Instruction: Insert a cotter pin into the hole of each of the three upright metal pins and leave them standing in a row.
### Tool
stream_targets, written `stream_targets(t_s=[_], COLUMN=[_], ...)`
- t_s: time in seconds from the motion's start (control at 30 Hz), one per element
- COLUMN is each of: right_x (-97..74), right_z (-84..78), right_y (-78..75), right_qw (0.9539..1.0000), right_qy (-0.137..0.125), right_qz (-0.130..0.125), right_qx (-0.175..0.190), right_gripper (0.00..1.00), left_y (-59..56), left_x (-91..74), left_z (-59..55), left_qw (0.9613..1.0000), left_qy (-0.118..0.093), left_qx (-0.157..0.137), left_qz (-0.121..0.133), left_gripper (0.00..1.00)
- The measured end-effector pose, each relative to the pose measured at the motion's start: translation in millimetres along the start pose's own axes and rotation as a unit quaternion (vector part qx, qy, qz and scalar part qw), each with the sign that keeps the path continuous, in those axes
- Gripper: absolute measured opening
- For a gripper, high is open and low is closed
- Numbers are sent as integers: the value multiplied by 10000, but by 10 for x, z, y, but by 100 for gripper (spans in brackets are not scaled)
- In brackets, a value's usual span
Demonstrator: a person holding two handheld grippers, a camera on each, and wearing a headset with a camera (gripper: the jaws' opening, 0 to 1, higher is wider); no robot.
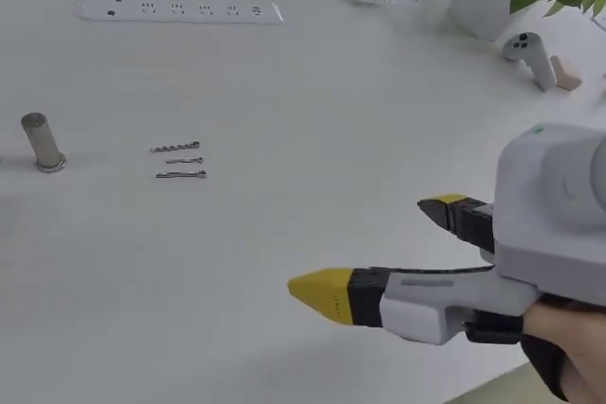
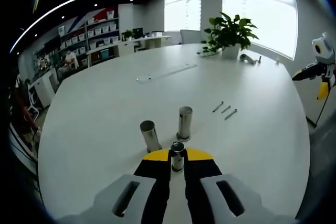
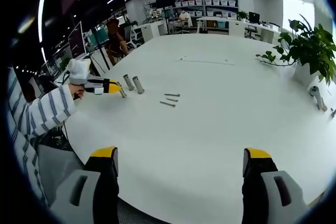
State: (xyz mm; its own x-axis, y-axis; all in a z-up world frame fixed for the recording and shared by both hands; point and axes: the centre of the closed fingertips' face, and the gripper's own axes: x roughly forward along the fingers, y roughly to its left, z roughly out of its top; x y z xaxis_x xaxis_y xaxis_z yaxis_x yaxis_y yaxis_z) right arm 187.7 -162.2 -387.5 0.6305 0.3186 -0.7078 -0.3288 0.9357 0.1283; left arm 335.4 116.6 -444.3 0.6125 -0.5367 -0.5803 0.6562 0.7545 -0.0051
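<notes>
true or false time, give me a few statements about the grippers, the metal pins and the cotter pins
1. The left gripper is shut on a metal pin. True.
2. Three cotter pins lie loose on the table. True.
3. The right gripper holds a cotter pin. False: its jaws stand wide open with nothing between them.
4. The other two metal pins lie on their sides. False: both stand upright.
</notes>
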Motion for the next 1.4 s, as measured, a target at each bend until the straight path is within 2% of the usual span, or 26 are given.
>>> stream_targets(t_s=[0.5, 0.7, 0.83, 1.07, 1.27, 1.37, 1.4], right_x=[-13, -52, -104, -233, -297, -294, -294], right_z=[68, 44, 15, -12, -43, -78, -87], right_y=[103, 178, 189, 207, 258, 356, 384], right_qw=[9995, 9989, 9987, 9985, 9980, 9974, 9973], right_qy=[-124, -214, -252, -338, -418, -422, -407], right_qz=[258, 416, 437, 408, 423, 535, 555], right_qx=[-131, -104, -110, -150, -211, -233, -265], right_gripper=[98, 98, 97, 97, 97, 97, 97], left_y=[-263, -338, -442, -592, -725, -773, -773], left_x=[-233, -347, -450, -535, -615, -637, -646], left_z=[181, 244, 304, 388, 391, 326, 313], left_qw=[9998, 9997, 9993, 9982, 9976, 9983, 9983], left_qy=[-174, -220, -324, -468, -510, -472, -483], left_qx=[-60, 58, 113, 274, 390, 54, 96], left_qz=[-116, -76, -163, -257, -273, -343, -327], left_gripper=[5, 5, 5, 5, 5, 5, 5])
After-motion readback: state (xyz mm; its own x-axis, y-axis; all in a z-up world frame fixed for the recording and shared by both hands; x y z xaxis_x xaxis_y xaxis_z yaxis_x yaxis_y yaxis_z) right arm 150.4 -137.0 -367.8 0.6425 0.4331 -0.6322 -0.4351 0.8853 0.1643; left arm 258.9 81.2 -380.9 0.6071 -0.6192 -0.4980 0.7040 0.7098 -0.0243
